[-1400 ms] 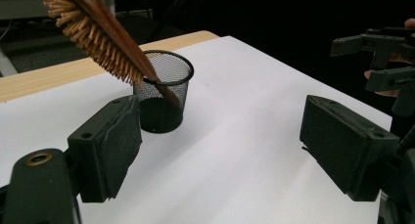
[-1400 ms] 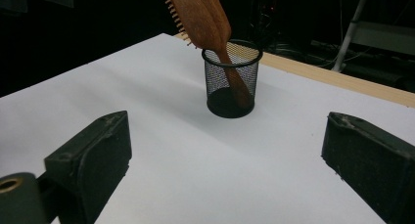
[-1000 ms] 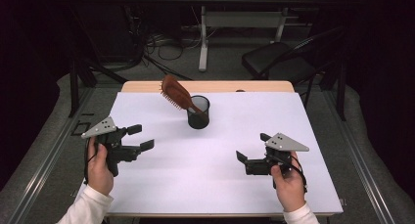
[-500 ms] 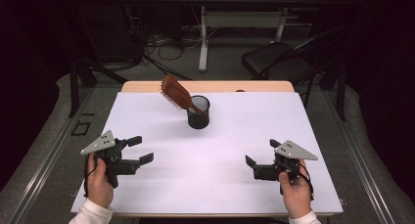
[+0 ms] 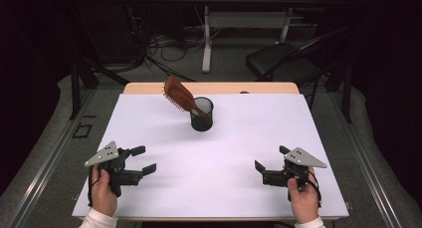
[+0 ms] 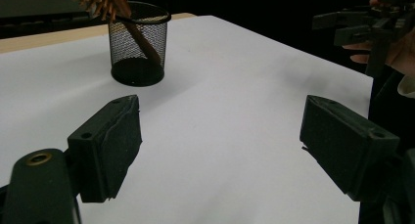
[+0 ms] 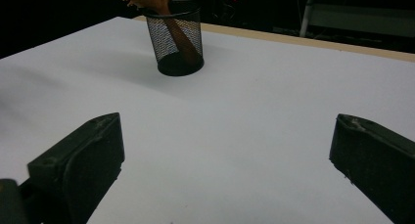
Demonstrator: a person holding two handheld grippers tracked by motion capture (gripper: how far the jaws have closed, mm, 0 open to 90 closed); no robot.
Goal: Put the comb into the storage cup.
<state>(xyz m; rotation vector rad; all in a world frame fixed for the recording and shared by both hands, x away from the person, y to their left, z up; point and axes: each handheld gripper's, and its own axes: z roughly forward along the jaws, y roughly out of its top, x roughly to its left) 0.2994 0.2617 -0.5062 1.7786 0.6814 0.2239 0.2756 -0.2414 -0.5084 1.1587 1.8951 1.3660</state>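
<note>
Lower left of the high view: your left claw (image 5: 142, 160) sits over the white worktop (image 5: 239, 138) near its front edge, held in your left hand (image 5: 103, 190). Jaws spread wide, nothing between them; the left gripper view confirms a broad gap with bare worktop showing through.

Centre, upper half of the high view: black mesh cup (image 5: 201, 114) stands upright on the worktop, well apart from both claws. A brown hairbrush (image 5: 179, 94) stands in it handle-down, its bristled head tilted up and to the left over the rim. In the left gripper view the cup (image 6: 137, 43) lies at upper left; in the right gripper view it (image 7: 175, 37) lies at top, left of centre, with the brush handle slanting inside the mesh.

Lower right of the high view: your right claw (image 5: 271, 165) is held in your right hand (image 5: 303, 198), low over the worktop near the front edge. Jaws spread wide, empty.
</note>
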